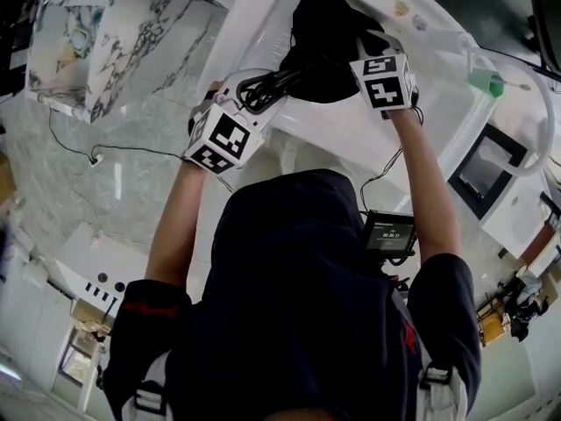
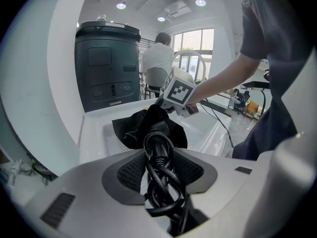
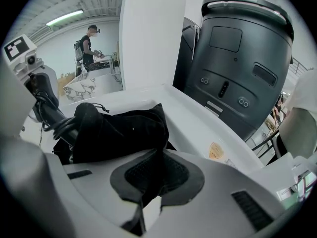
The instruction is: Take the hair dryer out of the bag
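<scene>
Clamping coiled hair dryer cord [image 2: 167, 198] in left tongs [image 2: 159, 176] — pinching cloth of black bag [image 3: 119, 128] in right tongs [image 3: 151, 185], pressed nearly together.

I am watching the soft black cloth bag [image 3: 119, 128] hiding the black hair dryer [image 2: 157, 145], all but its coiled cord [image 2: 162, 181].

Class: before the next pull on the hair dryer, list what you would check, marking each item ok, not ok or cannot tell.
1. Left gripper clamped on the cord: ok.
2. Right gripper pinching the bag fabric: ok.
3. Hair dryer handle out of the bag mouth: ok.
4. Hair dryer head clear of the bag: not ok, covered by fabric.
5. Head free to slide inside the bag: cannot tell.
</scene>
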`<state>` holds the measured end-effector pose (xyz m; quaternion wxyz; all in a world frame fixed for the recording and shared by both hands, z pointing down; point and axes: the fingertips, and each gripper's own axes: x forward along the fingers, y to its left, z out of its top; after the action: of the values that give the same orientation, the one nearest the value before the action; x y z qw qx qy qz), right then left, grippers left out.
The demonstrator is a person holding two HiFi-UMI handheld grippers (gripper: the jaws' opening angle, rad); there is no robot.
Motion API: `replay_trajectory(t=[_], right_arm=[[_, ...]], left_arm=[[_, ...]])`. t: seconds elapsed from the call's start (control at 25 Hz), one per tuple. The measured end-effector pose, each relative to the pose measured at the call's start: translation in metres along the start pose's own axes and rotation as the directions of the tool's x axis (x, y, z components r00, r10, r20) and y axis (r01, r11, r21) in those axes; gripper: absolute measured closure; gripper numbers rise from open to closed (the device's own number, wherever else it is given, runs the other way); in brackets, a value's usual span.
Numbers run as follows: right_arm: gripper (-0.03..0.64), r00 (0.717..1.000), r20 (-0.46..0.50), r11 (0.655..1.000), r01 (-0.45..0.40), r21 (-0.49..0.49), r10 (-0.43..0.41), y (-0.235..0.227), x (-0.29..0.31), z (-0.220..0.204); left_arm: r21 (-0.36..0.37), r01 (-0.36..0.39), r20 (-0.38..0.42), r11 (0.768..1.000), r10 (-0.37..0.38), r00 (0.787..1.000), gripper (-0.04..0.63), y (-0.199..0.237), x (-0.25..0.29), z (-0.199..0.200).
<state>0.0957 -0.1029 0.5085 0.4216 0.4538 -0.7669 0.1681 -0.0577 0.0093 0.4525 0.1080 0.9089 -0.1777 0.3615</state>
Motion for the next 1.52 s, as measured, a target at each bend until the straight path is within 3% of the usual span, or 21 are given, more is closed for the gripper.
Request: replay_trajectory(t=[0.24,0.92,1.28,1.4,1.52], right_arm=[[0.569,1.000,-0.016,0.999,0.019,0.045,-0.018,-0.009,0.001,-0.008],[0.569,0.996,-0.070,0.997,0.055,0.054,-0.051,-0.022,0.007,-0.029],[0.566,0.997,-0.046,0.987,-0.046,0.154,0.053,-0.011,0.007,-0.037],[0.503,0.995,-0.025,0.978,-0.092,0.189,0.098,-0.007,0.005,-0.035],[0.488,0.992,0.005,0.967,-0.123,0.223,0.125,-0.006,0.000,-0.032]], left_arm=[[0.001,0.014,0.025,1.000,-0.014,1.000,0.414,-0.005,-0.003,0.009],[0.006,0.058,0.096,0.998,-0.058,0.994,0.422,-0.016,-0.011,0.031],[0.010,0.045,0.083,0.999,-0.046,0.995,0.425,-0.012,-0.011,0.027],[0.012,0.039,0.063,0.999,-0.040,0.997,0.426,-0.010,-0.011,0.021],[0.005,0.041,0.064,0.999,-0.041,0.997,0.426,-0.008,-0.011,0.019]])
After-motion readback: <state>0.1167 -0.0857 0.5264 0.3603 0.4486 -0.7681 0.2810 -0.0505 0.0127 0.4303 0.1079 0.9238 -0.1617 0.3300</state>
